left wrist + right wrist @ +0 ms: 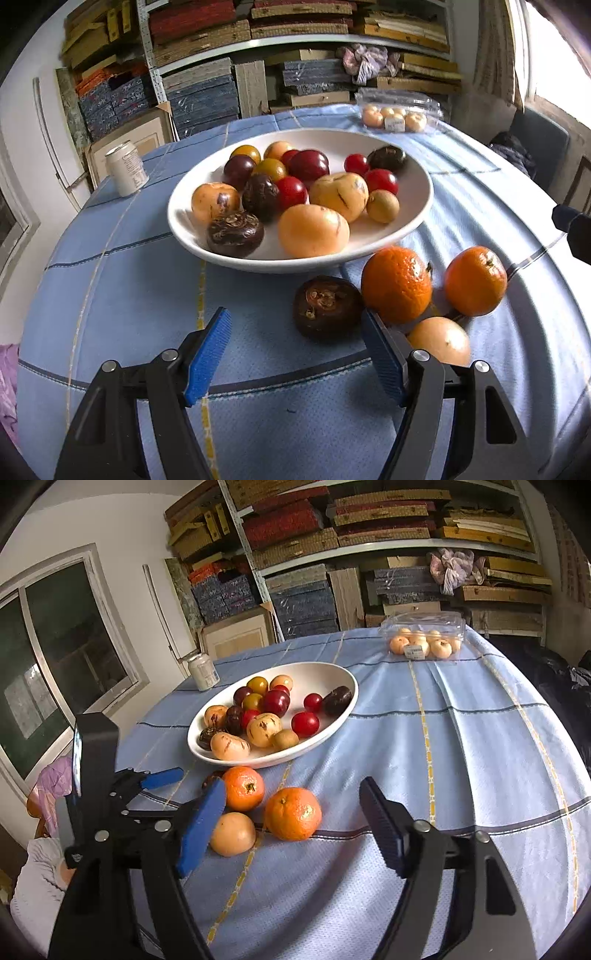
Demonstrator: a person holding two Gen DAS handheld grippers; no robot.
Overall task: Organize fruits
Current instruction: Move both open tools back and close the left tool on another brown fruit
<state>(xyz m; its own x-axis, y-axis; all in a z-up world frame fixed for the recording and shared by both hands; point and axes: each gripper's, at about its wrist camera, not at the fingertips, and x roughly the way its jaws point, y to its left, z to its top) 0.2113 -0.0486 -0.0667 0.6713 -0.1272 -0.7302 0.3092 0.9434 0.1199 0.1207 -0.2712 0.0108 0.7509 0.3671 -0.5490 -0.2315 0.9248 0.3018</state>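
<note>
Beside the bowl [413, 225] — two oranges [397, 284] (loose); both tools gape.

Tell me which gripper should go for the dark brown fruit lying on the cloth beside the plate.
Left, probably. The left gripper is open and empty, and the dark brown fruit lies just ahead of its jaws. From the right gripper, also open, that fruit sits behind a tangerine and is mostly hidden.

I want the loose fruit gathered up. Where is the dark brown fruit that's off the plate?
The dark brown fruit lies on the tablecloth just in front of the white plate, touching the nearer orange on its left in the left wrist view.
</note>
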